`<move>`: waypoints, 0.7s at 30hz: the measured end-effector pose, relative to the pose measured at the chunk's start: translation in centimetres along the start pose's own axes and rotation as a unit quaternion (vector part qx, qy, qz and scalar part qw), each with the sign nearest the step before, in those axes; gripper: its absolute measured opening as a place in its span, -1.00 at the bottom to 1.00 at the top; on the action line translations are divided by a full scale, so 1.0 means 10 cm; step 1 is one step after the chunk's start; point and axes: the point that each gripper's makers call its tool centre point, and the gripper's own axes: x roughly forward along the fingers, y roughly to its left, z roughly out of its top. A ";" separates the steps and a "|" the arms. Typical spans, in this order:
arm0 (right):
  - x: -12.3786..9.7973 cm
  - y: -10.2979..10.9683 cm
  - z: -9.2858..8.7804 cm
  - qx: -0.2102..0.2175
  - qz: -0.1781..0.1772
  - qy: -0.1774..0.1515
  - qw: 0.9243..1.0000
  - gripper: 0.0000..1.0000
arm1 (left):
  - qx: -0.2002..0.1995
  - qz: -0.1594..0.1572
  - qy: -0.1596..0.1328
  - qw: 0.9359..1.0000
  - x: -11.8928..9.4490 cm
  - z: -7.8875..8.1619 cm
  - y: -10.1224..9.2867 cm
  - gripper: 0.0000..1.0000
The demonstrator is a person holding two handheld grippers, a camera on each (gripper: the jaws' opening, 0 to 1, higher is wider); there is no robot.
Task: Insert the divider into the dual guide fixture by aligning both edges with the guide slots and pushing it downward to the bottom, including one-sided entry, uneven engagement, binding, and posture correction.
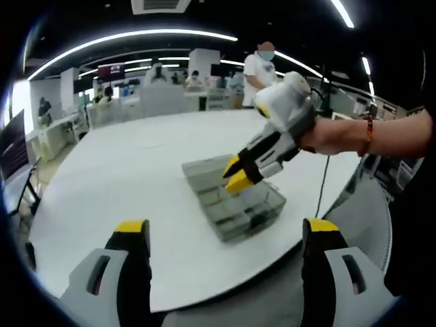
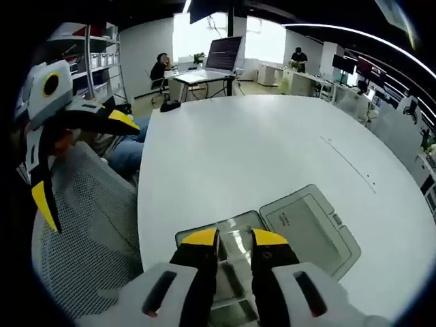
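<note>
— Where's the divider?

— Can't pick it out; likely in that clear fixture box point(image 1: 235, 204) on the worktop point(image 1: 136, 170), lid point(image 2: 310, 228) lying open beside it. Right claw point(image 2: 235, 240) sits nearly closed just over it; whether it grips anything, I can't tell.

— And the left claw point(image 1: 225, 228)?

— Wide open, empty. A thin sheet would be light, slippery; pinch its top edge.

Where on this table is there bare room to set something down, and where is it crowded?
Bare white table stretches from the clear box and its open lid out to the far rim, and also on the chair side of the box. It is crowded at the near rim, where the right gripper hangs over the box, and the left gripper waits nearby.
</note>
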 end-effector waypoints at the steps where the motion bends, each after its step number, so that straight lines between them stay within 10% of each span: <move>1: -0.03 0.00 0.00 0.002 -0.003 -0.003 1.000 -0.63 | 0.000 0.002 0.002 1.000 -0.01 -0.01 0.03 0.82; 21: -0.68 0.05 -0.19 0.078 -0.099 -0.065 0.990 0.12 | 0.010 -0.024 0.005 1.000 -0.07 -0.10 0.21 0.87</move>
